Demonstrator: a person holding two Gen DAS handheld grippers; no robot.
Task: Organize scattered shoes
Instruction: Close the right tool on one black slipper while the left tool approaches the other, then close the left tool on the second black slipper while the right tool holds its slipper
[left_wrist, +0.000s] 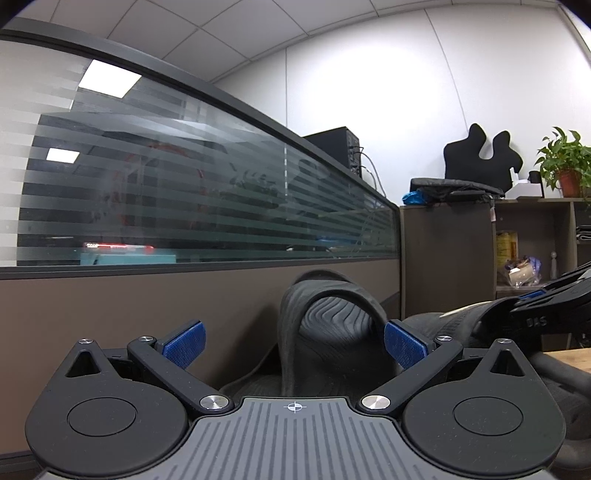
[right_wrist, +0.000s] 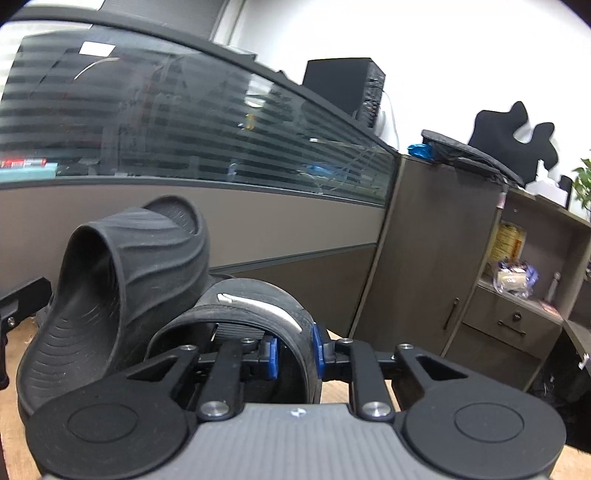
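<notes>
Two black slippers sit side by side on a pale wooden counter (right_wrist: 334, 395), close to a brown partition topped with striped frosted glass (left_wrist: 192, 192).

From the right wrist view, the right claw (right_wrist: 294, 352) is clamped on the strap of the smooth slipper (right_wrist: 255, 314), a dark slide with a white mark across its band; one blue pad (right_wrist: 272, 354) presses the inside of the strap and the other the outside. Its jaws stand nearly together with only the strap edge between them. Just to the left and touching it lies the ribbed slipper (right_wrist: 122, 295), its wavy-grooved strap arching high and its footbed facing the camera.

In the left wrist view, the left claw (left_wrist: 293, 345) stands wide apart, blue pads (left_wrist: 184, 343) on either side of the ribbed slipper (left_wrist: 332, 314), whose strap rises between them. The left pad is clear of the slipper; whether the right pad touches the strap I cannot tell. At the right edge of that view the right claw (left_wrist: 546, 306) reaches in over the smooth slipper (left_wrist: 450, 325).

Behind, a grey-brown cabinet (right_wrist: 424, 258) stands at the partition's end, with open shelves beside it and a potted plant (left_wrist: 565, 162) on top.
</notes>
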